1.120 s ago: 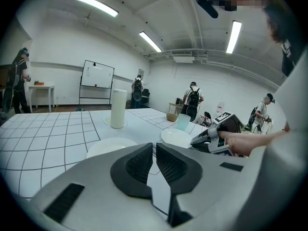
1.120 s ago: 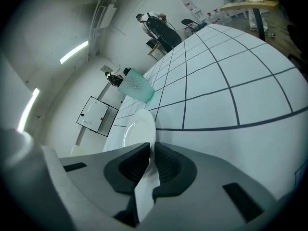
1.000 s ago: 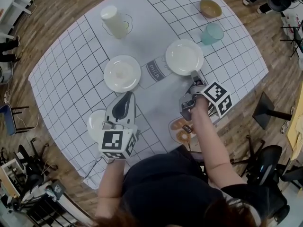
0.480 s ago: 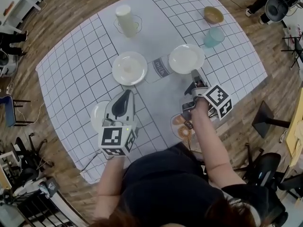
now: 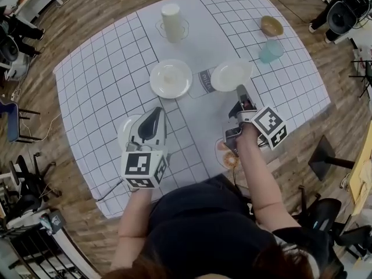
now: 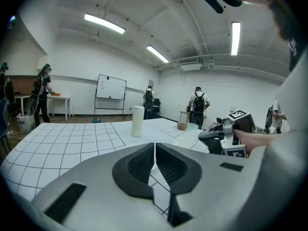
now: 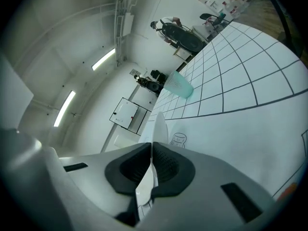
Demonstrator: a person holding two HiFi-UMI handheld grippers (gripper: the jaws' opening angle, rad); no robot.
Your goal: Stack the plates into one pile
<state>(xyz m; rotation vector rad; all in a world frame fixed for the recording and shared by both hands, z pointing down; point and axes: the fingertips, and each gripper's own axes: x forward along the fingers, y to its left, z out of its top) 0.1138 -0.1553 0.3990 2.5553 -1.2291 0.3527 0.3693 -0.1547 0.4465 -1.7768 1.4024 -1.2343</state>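
Note:
Three white plates are in the head view. One plate (image 5: 170, 78) lies on the gridded cloth at centre. A second plate (image 5: 231, 75) hangs slightly tilted just above the cloth, and my right gripper (image 5: 239, 92) is shut on its near rim. In the right gripper view that plate (image 7: 159, 124) shows edge-on, pinched between the pads of the right gripper (image 7: 151, 165). The third plate (image 5: 124, 130) lies at the near left, half hidden under my left gripper (image 5: 152, 120). The left gripper (image 6: 155, 150) has its jaws shut with nothing between them.
A tall cream cylinder (image 5: 171, 22) stands on a saucer at the back. A teal cup (image 5: 271, 51) and a tan bowl (image 5: 271, 25) sit at the back right. A dish of doughnuts (image 5: 228, 157) is near the front edge beneath my right arm. People stand in the room beyond.
The right gripper has risen with its plate, which now sits off the cloth and closer to the milk print. The left gripper has moved slightly up and forward over the near-left plate.

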